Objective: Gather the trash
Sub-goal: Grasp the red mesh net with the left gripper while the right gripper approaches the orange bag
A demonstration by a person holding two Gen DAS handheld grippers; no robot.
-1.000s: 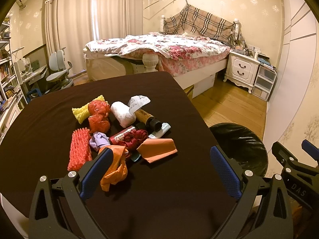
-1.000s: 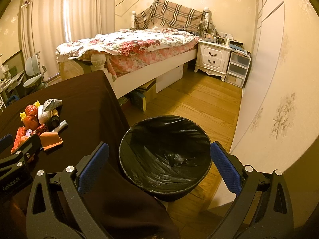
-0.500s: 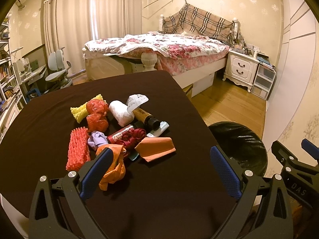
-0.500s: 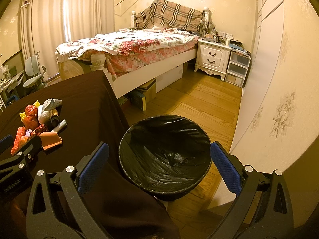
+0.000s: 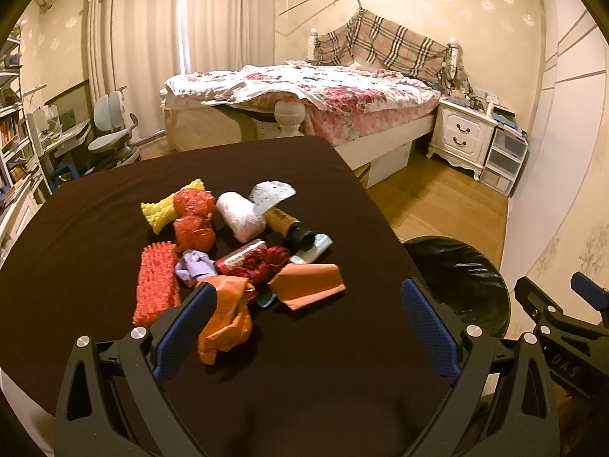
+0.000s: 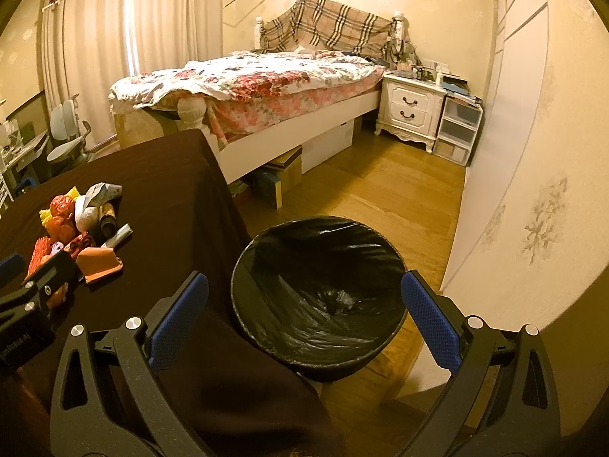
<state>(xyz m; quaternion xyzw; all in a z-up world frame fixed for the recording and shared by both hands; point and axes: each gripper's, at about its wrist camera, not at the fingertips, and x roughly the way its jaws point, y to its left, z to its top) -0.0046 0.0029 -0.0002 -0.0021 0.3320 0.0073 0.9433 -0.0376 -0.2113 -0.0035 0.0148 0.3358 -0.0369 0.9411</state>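
Both are spread wide and hold nothing: the left gripper (image 5: 304, 320) hangs over the counter (image 5: 95, 228) just short of the trash pile (image 5: 236, 251) (an orange bag nearest), the right gripper (image 6: 304, 320) above the black-lined bin (image 6: 319, 297) beside the counter.

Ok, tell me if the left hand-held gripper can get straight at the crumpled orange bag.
Probably yes. The left hand-held gripper is open, and the crumpled orange bag lies at the near edge of the pile, right by its left finger, with nothing on top of it.
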